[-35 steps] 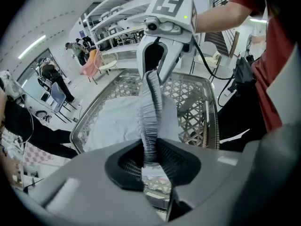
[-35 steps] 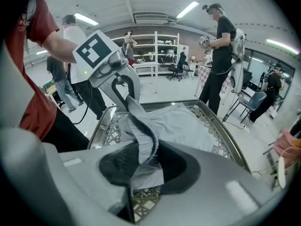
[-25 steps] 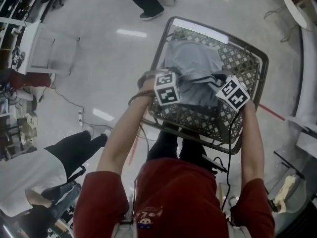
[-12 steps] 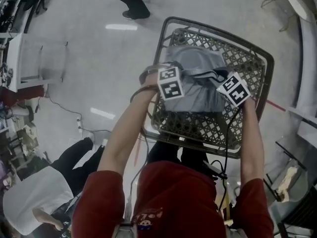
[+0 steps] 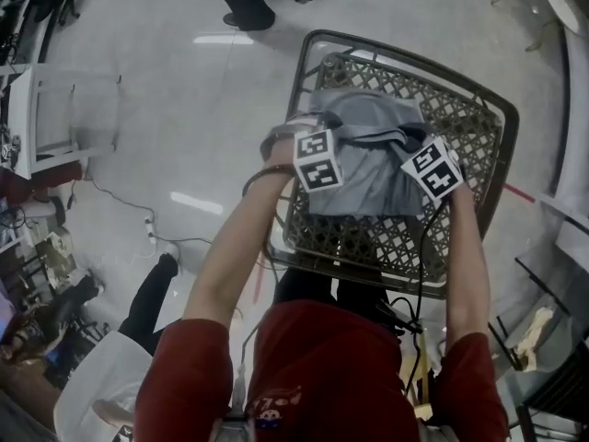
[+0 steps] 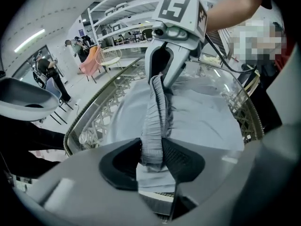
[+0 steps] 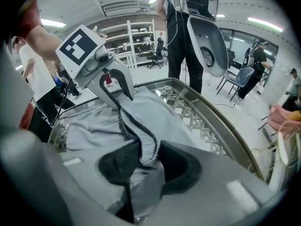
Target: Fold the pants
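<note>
Left gripper: fingers at a narrow gap. The waistband of the grey pants is bunched between them, both pads on the fabric. Jaws have just been opening, but the band sits between them and is in contact. A flap of cloth hangs out below the fingers.

Right gripper: same picture. Fingers are narrow, pinching another stretch of the same waistband, cloth trailing down under them. Jaws have also just been opening a little, fabric between the pads.

Between the two sets of fingers the waistband runs as a raised ridge. From the right gripper view it looks wavy, not taut. Both grippers point steeply down, side by side.

Just beyond the fingers the rest of the pants lies spread on the lattice worktop, covering the middle. Bare lattice shows around it, out to the rim.

Further out: glossy floor, white shelving, and a person standing past the worktop's far edge.
</note>
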{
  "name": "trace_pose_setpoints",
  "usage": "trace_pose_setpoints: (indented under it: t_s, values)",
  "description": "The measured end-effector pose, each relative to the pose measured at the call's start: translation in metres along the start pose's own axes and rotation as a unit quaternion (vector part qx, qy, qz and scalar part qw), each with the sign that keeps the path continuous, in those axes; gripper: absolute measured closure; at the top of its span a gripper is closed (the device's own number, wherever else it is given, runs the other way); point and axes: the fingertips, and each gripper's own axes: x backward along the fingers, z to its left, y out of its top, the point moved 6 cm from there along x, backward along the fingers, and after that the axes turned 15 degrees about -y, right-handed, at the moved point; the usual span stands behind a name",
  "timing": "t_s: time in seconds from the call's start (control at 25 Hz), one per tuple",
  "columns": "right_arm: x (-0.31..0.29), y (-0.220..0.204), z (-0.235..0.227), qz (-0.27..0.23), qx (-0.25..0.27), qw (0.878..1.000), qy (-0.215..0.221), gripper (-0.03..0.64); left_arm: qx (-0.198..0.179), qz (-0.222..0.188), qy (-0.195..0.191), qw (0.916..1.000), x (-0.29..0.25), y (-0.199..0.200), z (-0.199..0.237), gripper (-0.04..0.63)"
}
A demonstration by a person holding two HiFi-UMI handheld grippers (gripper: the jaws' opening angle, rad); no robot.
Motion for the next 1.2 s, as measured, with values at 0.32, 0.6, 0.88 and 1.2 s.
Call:
trace_pose_setpoints:
  t_s: [0.32, 0.6, 0.88, 1.2]
  values:
    - [-0.007, 0.006, -0.007, -0.006, 0.025, 0.999, -0.028, 0.479, -0.010, -0.008, 0.043, 0.9990, 0.008, 0.001, 0.012, 0.410]
    - [-0.008, 0.011, -0.015, -0.016, 0.012, 0.999, -0.040, 0.477, 0.000, -0.015, 0.066, 0.9977, 0.011, -0.005, 0.026, 0.411]
    - [-0.014, 0.014, -0.023, -0.024, -0.010, 0.997, -0.067, 0.477, 0.014, -0.020, 0.082, 0.9963, 0.012, -0.011, 0.035, 0.416]
    - [-0.029, 0.013, -0.030, -0.013, -0.042, 0.995, -0.091, 0.477, 0.032, -0.018, 0.094, 0.9949, 0.002, -0.011, 0.050, 0.423]
